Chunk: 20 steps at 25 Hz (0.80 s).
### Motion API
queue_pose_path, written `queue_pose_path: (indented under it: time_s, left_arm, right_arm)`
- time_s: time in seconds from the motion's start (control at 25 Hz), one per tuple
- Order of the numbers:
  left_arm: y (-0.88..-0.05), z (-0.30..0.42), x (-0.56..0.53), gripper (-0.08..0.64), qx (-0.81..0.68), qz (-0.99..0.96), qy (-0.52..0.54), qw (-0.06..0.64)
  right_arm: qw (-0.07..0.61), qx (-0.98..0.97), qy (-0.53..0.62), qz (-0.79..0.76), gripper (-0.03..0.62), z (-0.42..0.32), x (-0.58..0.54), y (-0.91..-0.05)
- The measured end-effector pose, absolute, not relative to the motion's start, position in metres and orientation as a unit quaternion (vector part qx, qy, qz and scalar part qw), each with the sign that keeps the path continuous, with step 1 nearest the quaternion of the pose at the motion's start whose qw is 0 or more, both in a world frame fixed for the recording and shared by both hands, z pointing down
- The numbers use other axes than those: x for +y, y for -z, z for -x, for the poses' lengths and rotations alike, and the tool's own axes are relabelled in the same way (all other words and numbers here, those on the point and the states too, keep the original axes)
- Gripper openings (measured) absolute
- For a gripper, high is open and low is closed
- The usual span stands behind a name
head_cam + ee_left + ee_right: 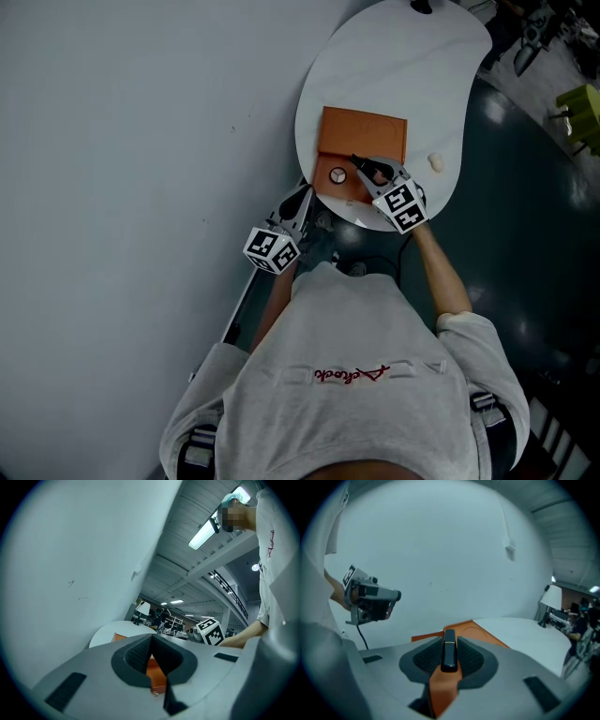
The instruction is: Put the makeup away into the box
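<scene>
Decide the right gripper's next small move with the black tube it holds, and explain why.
Probably lower the right gripper slightly toward the flat orange box before releasing: its jaws are clamped on the slim black makeup tube, poised over the box's near end.

Head view looks down; gripper views share the box [364, 141].

The right gripper [449, 642] has its jaws closed on a black makeup stick [449, 658] with a gold band, above an orange box [480, 631] on a white table [529, 637]. The left gripper [370, 599] hangs at the left before a pale wall [450, 550].
</scene>
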<state>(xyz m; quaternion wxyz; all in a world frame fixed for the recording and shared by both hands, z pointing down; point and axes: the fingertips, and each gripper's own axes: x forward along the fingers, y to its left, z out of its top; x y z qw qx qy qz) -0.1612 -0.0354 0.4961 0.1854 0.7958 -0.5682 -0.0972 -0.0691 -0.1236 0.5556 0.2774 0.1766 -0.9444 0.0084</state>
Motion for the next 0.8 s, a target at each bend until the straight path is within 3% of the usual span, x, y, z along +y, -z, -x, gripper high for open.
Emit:
queue_pose_path:
  time_s: [0.4,0.8]
  left_arm:
    - [-0.517,0.175,-0.043,0.009,-0.572,-0.787,0.091,0.212]
    - [-0.528,0.195,-0.039,0.009,-0.588,-0.773,0.086,0.222]
  right_arm:
    - [0.432,-0.894,0.119,0.019,0.106,0.067,-0.096,-0.63]
    - [0.485,-0.865,0.094,0.09,0.106,0.075,-0.087,-0.671]
